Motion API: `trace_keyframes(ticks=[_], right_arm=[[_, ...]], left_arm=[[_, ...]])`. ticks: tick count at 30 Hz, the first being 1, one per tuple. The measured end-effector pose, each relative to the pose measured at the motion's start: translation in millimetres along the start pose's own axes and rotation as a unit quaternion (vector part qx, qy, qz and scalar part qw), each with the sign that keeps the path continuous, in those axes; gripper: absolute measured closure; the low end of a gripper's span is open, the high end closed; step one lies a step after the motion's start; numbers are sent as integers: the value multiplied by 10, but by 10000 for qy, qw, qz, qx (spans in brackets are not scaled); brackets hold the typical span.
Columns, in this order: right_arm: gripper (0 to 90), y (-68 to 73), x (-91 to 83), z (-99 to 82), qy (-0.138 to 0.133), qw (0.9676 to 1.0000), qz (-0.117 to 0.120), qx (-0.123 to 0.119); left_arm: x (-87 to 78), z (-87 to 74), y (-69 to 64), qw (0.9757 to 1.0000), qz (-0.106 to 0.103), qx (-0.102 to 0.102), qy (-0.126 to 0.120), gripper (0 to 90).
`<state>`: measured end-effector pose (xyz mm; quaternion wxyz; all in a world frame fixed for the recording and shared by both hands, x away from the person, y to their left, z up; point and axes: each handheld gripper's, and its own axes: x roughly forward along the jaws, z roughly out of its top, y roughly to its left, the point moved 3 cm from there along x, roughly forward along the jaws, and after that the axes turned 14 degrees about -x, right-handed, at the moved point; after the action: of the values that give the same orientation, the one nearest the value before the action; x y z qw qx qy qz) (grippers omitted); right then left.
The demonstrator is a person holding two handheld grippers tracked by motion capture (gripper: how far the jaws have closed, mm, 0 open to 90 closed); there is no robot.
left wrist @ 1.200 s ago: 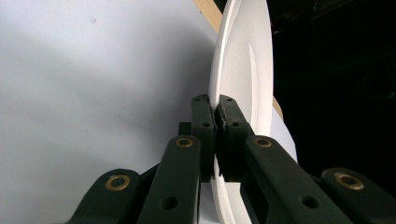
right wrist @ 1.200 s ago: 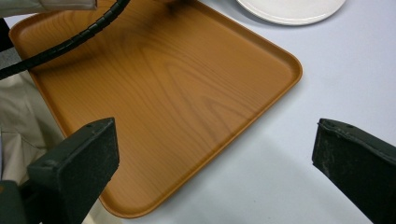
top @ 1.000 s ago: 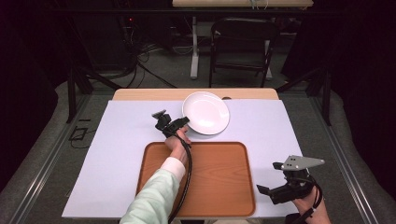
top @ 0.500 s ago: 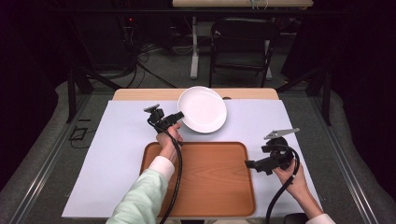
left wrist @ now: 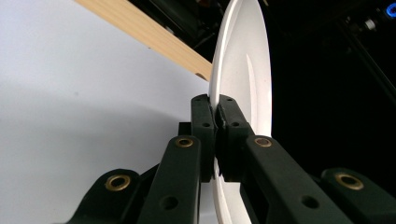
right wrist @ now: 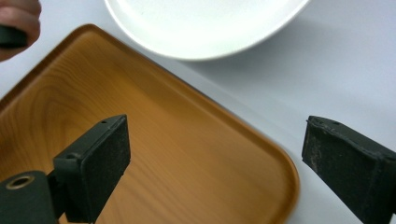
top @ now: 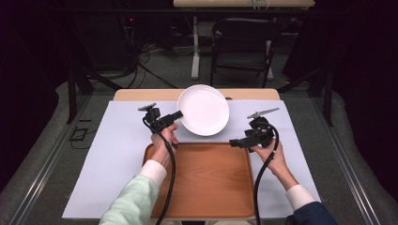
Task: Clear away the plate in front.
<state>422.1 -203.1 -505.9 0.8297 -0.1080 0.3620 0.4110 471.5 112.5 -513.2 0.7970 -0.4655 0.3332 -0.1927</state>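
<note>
The left hand-held gripper [top: 179, 114] is clamped on the rim of the white plate [top: 203, 109]. In the left gripper view its jaws are pressed together with the plate's edge [left wrist: 240, 70] pinched between them, one jaw on each face. The plate stretches away from that gripper toward the table's far side and toward the person's right. In the high view it sits over the white sheet [top: 108, 154] near the table's far edge, just beyond the tray [top: 206, 183]. Its hollow face turns up toward the camera. Whether it rests on the sheet or is lifted off it cannot be told. In the left gripper view the plate appears edge-on, its rim running up from the jaws.

The right hand-held gripper [top: 233, 142] is spread wide and holds nothing. It hovers at the tray's far right corner, jaws pointing toward the person's left. In the right gripper view one jaw sits over the tray's wood [right wrist: 154, 154] and the other over the white sheet [right wrist: 350, 74] outside the tray's rounded corner, with the plate's near rim [right wrist: 201, 28] beyond them.

The tray is a wooden rectangle lying on the sheet at the near side of the table [top: 141, 94], and it holds nothing. The plate's bowl is also bare.
</note>
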Motion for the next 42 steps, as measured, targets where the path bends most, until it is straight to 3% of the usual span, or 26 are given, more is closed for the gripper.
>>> trace_keyframes(ticks=[5,12,14,17,19,20,21,23,26,30,37,42], right_arm=[[95,-77,157,131,-83,9999,21,102],[143,-190,236,230,-419,9981,156,428],[155,-201,266,238,-461,9976,194,469],[244,-211,315,259,-561,9961,362,575],[349,-211,328,274,-691,9936,516,723],[349,-211,328,274,-691,9936,516,723],[447,-187,327,285,-717,9932,587,706],[442,-174,327,290,-704,9935,580,683],[506,-150,288,286,-755,9920,680,750],[568,-89,204,288,-827,9914,776,648],[621,30,167,241,-746,9913,895,617],[655,98,133,240,-791,9903,979,583]], left_arm=[[-129,-15,-67,9997,-159,190,91,874],[-323,-71,-109,9979,-369,447,281,873],[-355,-106,-107,9976,-419,438,344,874],[-395,-173,-107,9960,-501,551,493,873],[-411,-216,-113,9949,-588,591,569,873],[-411,-216,-113,9949,-588,591,569,873],[-428,-244,-122,9936,-629,682,650,873],[-441,-258,-125,9930,-654,737,655,872],[-486,-250,-107,9914,-744,824,687,872],[-556,-263,-90,9894,-798,938,767,872],[-671,-298,-29,9865,-813,1140,855,867],[-745,-306,13,9856,-868,1171,862,861]])
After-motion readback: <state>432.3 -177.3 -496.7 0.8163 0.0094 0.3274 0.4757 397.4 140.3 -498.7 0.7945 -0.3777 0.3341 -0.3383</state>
